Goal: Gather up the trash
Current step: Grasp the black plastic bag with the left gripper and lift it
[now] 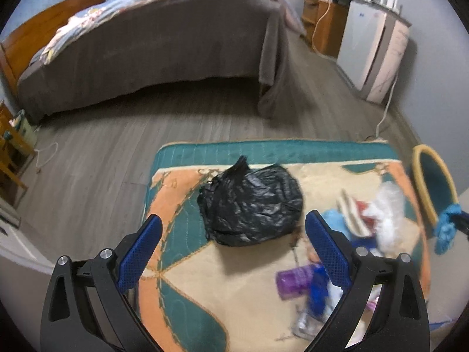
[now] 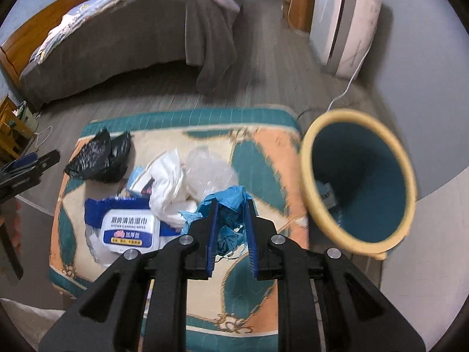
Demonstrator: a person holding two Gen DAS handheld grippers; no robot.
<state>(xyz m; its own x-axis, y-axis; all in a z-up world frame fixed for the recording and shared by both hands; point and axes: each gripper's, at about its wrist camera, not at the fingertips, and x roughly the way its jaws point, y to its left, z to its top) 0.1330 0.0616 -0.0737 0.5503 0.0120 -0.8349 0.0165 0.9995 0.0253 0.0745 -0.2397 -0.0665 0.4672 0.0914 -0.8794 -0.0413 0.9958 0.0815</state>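
Two grippers are at work: the right gripper (image 2: 231,234) is clamped on a crumpled blue plastic bag (image 2: 227,214), held above the rug (image 2: 263,158) and near the open bin (image 2: 359,176), while the left gripper (image 1: 233,249) has its jaws wide apart over a black bag (image 1: 250,202) that lies on the rug. The blue bag looks very light, soft and a little slippery, so I think a pinch on the bunched middle is safest. The black bag seems soft too; its knotted top is probably the best place to hold. More trash lies together on the rug: a wipes pack (image 2: 129,226), white paper (image 2: 173,182) and clear film (image 2: 209,170). Around it are a grey wooden floor (image 2: 164,96), a bed (image 2: 132,38) and a white appliance (image 2: 343,20).
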